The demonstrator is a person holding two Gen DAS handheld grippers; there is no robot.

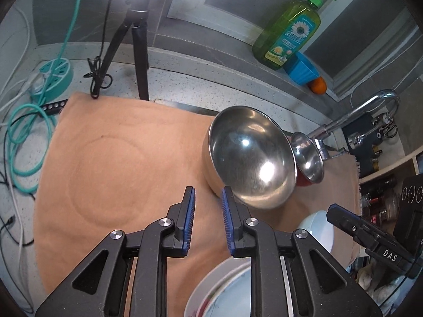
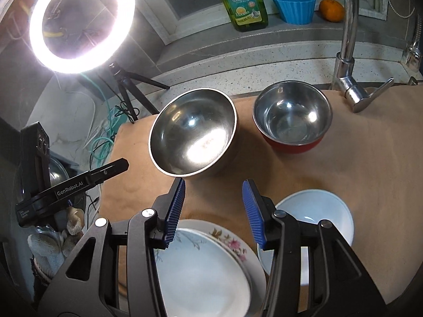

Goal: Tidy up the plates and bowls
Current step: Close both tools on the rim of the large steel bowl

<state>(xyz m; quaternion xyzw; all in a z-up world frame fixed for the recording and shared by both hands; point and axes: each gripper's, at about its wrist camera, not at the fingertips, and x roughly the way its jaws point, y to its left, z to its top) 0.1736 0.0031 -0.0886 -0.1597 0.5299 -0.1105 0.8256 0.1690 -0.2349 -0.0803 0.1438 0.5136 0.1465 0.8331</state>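
Note:
A large steel bowl (image 1: 251,158) (image 2: 193,132) sits tilted on the tan cloth (image 1: 105,158), just beyond both grippers. Next to it stands a smaller steel bowl with a red outside (image 1: 308,155) (image 2: 292,121). My left gripper (image 1: 208,192) hovers above the cloth near the big bowl's rim, its blue pads a narrow gap apart with nothing between them. My right gripper (image 2: 214,185) is open wider and empty, above a white plate (image 2: 206,269) stacked on a floral plate (image 2: 238,245). A white bowl (image 2: 317,211) (image 1: 320,227) rests to the right of the plates.
A ring light (image 2: 79,18) on a tripod (image 1: 140,52) stands at the back left by teal cables (image 1: 26,142). A faucet (image 2: 349,52) rises at the back right. On the sill are a green soap bottle (image 1: 288,31), a blue cup (image 2: 293,6) and an orange (image 2: 331,9).

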